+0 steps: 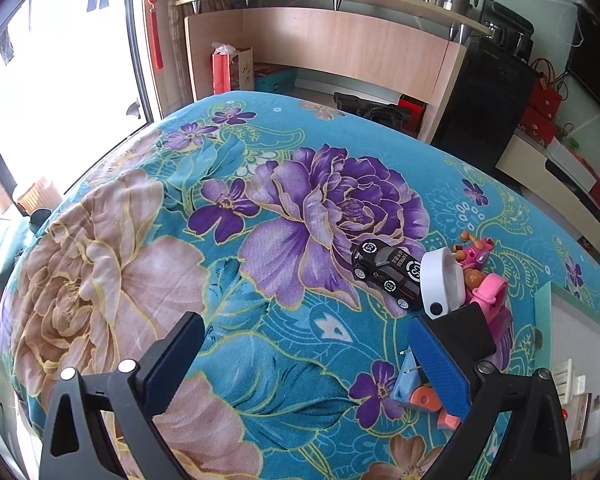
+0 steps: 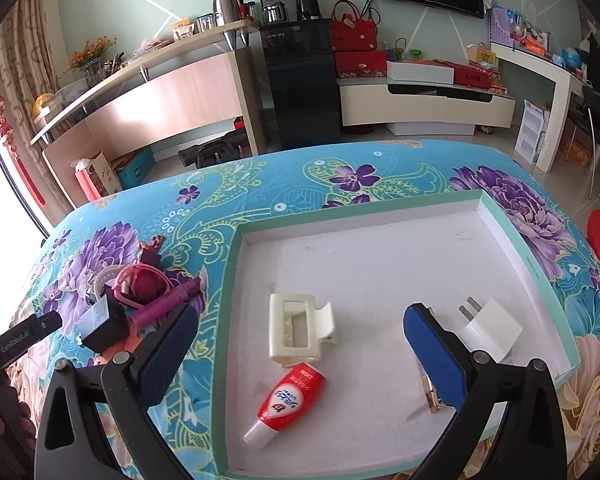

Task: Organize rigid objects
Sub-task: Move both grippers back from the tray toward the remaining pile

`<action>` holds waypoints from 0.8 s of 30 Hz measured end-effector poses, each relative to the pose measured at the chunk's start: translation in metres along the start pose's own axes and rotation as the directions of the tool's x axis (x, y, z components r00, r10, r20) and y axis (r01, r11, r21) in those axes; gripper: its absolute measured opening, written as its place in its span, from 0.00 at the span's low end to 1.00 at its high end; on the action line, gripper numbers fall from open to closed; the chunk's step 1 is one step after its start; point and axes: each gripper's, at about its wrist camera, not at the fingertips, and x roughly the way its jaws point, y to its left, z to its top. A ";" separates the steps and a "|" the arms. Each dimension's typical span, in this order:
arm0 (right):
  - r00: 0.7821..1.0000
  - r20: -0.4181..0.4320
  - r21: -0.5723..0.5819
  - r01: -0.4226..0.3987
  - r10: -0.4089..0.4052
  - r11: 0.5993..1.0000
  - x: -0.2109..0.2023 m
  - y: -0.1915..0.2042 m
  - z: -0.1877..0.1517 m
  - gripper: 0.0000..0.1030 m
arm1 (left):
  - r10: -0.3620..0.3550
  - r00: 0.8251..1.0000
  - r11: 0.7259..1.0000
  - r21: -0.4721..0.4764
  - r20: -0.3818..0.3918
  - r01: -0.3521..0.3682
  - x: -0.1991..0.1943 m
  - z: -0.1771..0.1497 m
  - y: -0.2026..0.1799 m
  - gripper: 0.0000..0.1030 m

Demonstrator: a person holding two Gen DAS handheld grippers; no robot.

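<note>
Showing toy car (image 1: 388,276) only left view; tray (image 2: 230,280) contents only right view; both claws (image 1: 304,364) (image 2: 300,356) open, empty.

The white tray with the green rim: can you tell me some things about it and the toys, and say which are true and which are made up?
1. A red and white tube lies inside the tray. True.
2. The white plug sits on the flowery cloth, outside the tray. False: it lies inside the tray, near its right wall.
3. The cream hair clip is in the tray, just beyond the tube. True.
4. The right gripper is squeezing the tube. False: its jaws are wide open and hold nothing.
5. The black toy car is in the tray. False: it rests on the flowery cloth, beside a white band.
</note>
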 end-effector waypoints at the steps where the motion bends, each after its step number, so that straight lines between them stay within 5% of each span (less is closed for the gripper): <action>1: 1.000 0.004 -0.007 -0.009 0.009 1.000 0.000 0.006 0.002 0.99 | -0.004 1.000 1.000 -0.006 0.002 0.004 0.000 0.000 0.003 1.00; 9: 0.993 0.045 -0.090 -0.101 0.105 0.991 0.004 0.061 0.015 0.99 | -0.023 1.000 0.995 -0.096 0.012 0.024 0.004 0.003 0.030 1.00; 24: 0.986 -0.104 -0.157 -0.143 0.128 0.977 0.048 0.095 -0.006 0.99 | -0.032 0.999 0.997 -0.064 -0.003 0.032 0.015 0.000 0.026 1.00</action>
